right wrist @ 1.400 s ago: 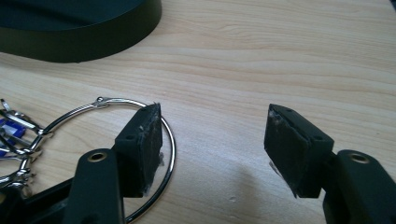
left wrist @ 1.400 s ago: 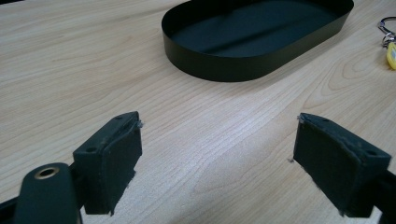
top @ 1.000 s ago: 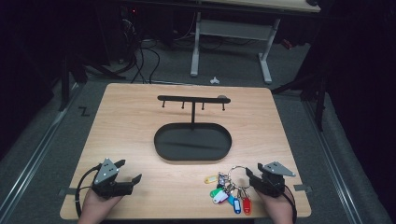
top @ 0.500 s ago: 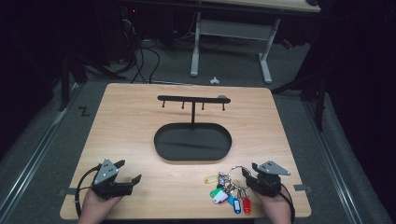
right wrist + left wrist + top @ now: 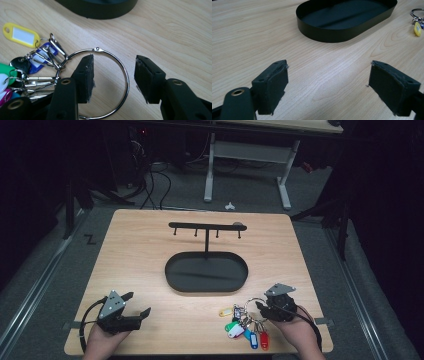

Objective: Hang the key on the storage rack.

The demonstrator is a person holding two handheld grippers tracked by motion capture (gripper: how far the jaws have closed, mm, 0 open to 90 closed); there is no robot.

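One key ring [image 5: 110, 82], straddled by my right gripper's [image 5: 113, 75] unclosed jaws, may slip sideways; left gripper [image 5: 328, 85] gapes empty.

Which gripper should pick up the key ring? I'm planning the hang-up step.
Right. The right gripper straddles the key ring, jaws open; the left gripper rests far across the table.

1. Table [image 5: 145, 250]: pale wood, matt, visible grain.
2. Oval tray [image 5: 332, 37]: black metal, smooth, satin sheen.
3. Key ring [image 5: 125, 72]: polished metal, glossy.
4. Key tags [image 5: 21, 35]: coloured plastic, glossy.
5. Right gripper [image 5: 113, 75] pads: black, matt, rough-edged.
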